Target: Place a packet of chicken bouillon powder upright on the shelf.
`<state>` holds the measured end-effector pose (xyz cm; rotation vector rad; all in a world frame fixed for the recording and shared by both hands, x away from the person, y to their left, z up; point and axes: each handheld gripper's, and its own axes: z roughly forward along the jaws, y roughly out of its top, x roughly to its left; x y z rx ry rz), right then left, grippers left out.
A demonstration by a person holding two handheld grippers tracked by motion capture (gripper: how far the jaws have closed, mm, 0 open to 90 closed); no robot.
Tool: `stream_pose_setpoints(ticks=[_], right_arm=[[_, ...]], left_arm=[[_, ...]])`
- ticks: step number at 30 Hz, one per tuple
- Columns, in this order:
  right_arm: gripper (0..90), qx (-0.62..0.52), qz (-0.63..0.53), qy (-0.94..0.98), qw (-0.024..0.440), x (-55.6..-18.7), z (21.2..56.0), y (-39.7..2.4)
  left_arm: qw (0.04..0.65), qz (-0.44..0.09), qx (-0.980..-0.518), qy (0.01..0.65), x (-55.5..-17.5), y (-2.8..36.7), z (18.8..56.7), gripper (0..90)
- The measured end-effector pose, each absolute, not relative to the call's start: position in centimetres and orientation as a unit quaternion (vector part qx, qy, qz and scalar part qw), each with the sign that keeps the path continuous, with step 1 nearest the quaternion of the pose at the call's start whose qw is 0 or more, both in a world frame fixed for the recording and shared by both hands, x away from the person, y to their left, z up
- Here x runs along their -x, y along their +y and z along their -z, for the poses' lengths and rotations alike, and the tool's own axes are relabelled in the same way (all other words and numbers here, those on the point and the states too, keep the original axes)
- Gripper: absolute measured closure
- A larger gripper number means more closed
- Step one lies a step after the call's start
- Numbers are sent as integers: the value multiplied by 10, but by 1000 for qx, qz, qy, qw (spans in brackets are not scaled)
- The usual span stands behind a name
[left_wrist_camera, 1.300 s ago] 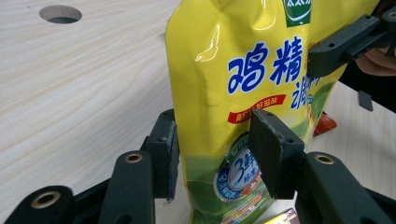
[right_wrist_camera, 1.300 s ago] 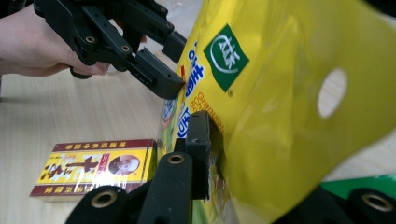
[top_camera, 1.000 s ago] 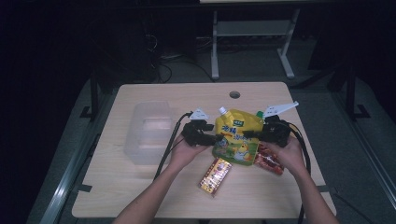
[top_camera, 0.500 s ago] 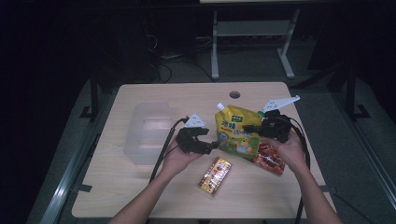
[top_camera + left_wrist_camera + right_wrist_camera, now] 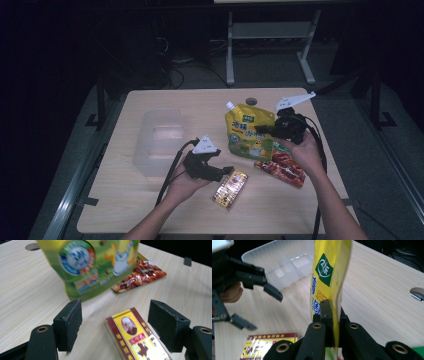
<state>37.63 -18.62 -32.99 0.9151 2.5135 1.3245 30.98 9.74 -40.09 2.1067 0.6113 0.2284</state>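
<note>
A: Where's the pouch (image 5: 248,132)?
B: Lifted off the table (image 5: 150,200), pinched at its edge in the right gripper (image 5: 266,131), whose jaws are clenched on it. It hangs above the red packet (image 5: 282,167).
A: And the left gripper (image 5: 227,172)?
B: Its jaws have just been opening, nothing between them. It sits just beside the box (image 5: 230,188), well apart from the pouch.
A: The surroundings?
B: Pale wood tabletop with a clear tray (image 5: 157,140) at left; dark room, a metal stand (image 5: 267,37) behind.
</note>
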Motion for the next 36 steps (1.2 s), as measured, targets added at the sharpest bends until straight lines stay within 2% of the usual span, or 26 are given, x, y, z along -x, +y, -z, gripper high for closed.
stream_pose_setpoints(ticks=[17,36], right_arm=[[900,-279,-450,845,78,-388,293,-134],[900,-257,-456,850,59,-399,276,-66]], left_arm=[[437,-106,-868,213,-274,104,411,243],[440,-105,-868,205,-255,114,417,230]])
